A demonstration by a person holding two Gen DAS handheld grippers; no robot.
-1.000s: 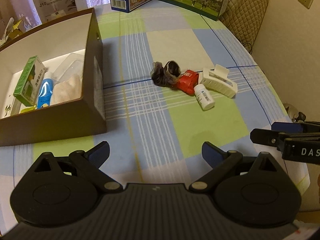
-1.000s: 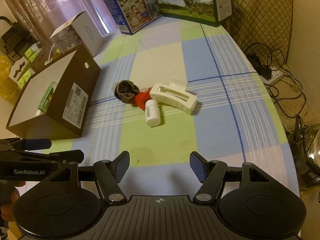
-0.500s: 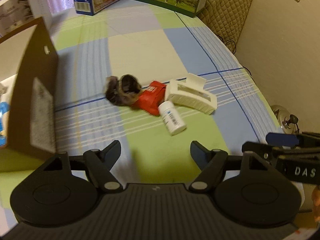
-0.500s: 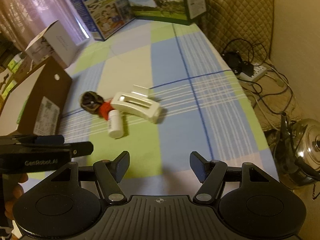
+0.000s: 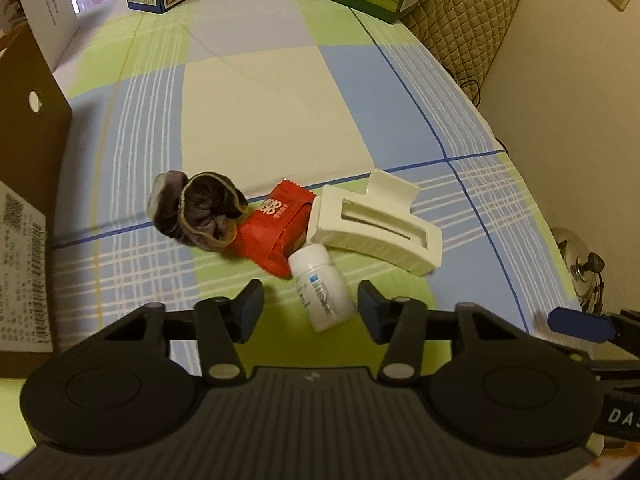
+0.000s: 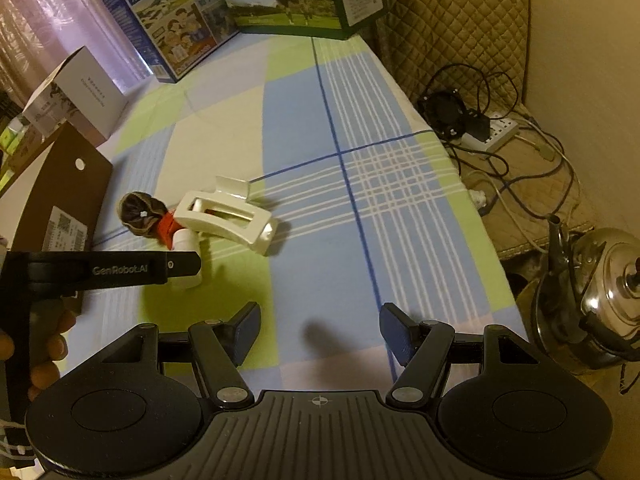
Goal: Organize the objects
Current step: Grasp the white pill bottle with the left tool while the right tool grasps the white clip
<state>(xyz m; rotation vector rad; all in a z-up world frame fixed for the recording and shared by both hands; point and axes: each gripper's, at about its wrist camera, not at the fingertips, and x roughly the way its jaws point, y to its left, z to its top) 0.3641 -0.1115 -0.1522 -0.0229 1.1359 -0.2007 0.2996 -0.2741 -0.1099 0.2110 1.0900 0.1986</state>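
we're over the pile now, left gripper (image 5: 310, 306) spread wide with the little white bottle (image 5: 322, 286) lying right between its fingers, not yet touched as far as we can tell. the bottle lies on its side on the checked cloth (image 5: 280, 92), cap end up against the red packet (image 5: 276, 226), with the white hair claw (image 5: 376, 226) just beside it and the dark scrunchie (image 5: 200, 214) on the packet's far side. everything's bunched together, so this is the tricky bit.

our right gripper (image 6: 320, 330) hangs open too, empty, over bare cloth to the right of the pile and well apart from it. nothing for it to do yet.

the brown box (image 5: 28, 184) sits at the left edge, and we judge that's where the bottle is headed.

to do this well, we'd come down square across the bottle's body, pads on the label and not on the cap, so it doesn't roll or squirt out. it's round and smooth, so we'd close slowly and keep the fingers low to the cloth. we'd also mind the left finger: it sits near the packet's corner, and a careless close could pinch the wrapper along with the bottle. lift straight up, clear of the hair claw, then swing left to the box.
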